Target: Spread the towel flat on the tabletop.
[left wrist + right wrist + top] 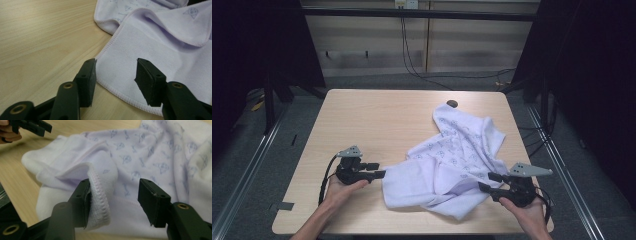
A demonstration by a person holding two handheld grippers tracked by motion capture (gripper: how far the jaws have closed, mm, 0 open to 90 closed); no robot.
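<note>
Two hand-held grippers, jaws apart: left hand-held gripper (116, 82) straddles the printed towel's (452, 155) hemmed corner; right hand-held gripper (113, 203) touches a folded edge. Towel lies crumpled diagonally across the counter (377, 115).

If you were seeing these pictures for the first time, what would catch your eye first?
A crumpled pale lilac printed cloth sprawls over the right half of the light wooden table. The left gripper straddles its stitched corner, jaws open. The right gripper, also open, has a folded hem lying against one jaw.
</note>
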